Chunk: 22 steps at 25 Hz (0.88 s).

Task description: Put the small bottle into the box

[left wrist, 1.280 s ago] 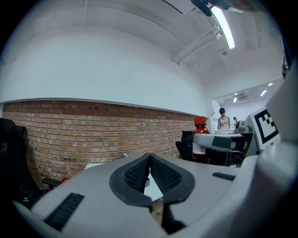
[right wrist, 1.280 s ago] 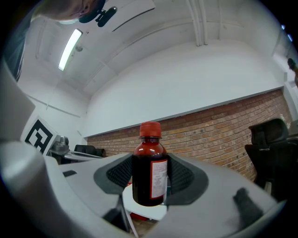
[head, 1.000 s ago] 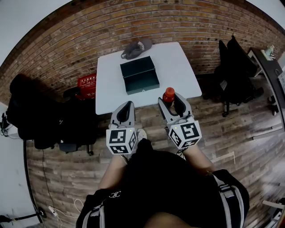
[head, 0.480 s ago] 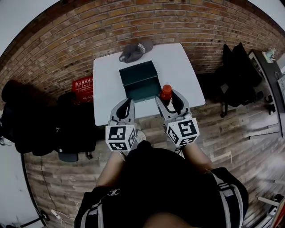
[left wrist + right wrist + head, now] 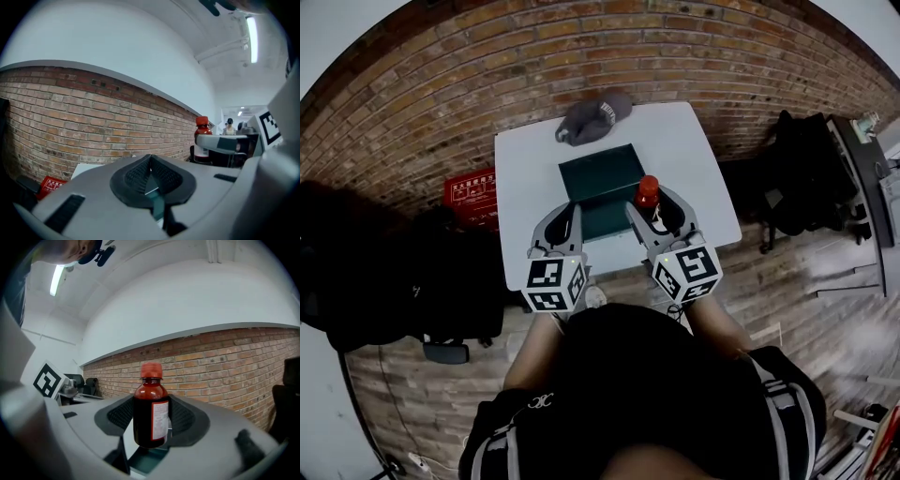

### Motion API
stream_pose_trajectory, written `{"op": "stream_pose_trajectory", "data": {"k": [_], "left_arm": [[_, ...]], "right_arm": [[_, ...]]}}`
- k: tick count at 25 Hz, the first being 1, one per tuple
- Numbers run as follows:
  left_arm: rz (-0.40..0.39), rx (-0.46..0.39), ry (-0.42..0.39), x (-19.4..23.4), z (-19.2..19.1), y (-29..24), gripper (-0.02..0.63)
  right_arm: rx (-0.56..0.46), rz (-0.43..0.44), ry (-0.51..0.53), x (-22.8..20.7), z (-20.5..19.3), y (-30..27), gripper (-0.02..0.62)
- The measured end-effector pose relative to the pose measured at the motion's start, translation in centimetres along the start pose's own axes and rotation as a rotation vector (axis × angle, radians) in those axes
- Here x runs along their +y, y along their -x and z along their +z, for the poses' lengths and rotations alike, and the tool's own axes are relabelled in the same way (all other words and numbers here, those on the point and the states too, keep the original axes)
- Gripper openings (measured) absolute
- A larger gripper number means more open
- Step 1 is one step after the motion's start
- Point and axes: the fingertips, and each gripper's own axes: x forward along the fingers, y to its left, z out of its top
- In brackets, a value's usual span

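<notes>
Held a small dark-red bottle with a red screw cap and a white label upright in the right gripper. Pressed the ribbed black pads against its two sides, with neck and cap standing clear above them. Had it off the surface, over the near right edge of the dark green rectangular box as seen in the head view. Showed a strip of that same green just under the bottle's base in the right gripper view.

Had the left gripper clenched on nothing, its pad tips meeting in the left gripper view. Left only a thin slit lower down, with a sliver of green box visible through it. Hung beside the right gripper and apart from it, over the near part of the white rectangular table, just short of the box's near left corner.

Found a grey baseball cap lying at the table's far edge, beyond the box and not touching it. Backed onto a red brick wall, above a wood-plank floor. Noted a red plastic crate on the floor left of the table, near the wall. Made out dark bags or chairs to the right, too murky to tell apart.
</notes>
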Motion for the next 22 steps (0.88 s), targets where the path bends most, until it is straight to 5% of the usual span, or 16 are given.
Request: {"op": "stream_pose_trajectory", "data": {"k": [10, 22], "left_arm": [[-0.026, 0.058, 0.013, 3.6, -0.6, -4.9, 0.014], [0.099, 0.097, 0.031, 2.8, -2.4, -6.5, 0.014]], "right_arm": [[0.051, -0.018, -0.023, -2.3, -1.3, -5.2, 0.215], [0.201, 0.154, 0.010, -5.2, -5.6, -7.4, 0.215]]}}
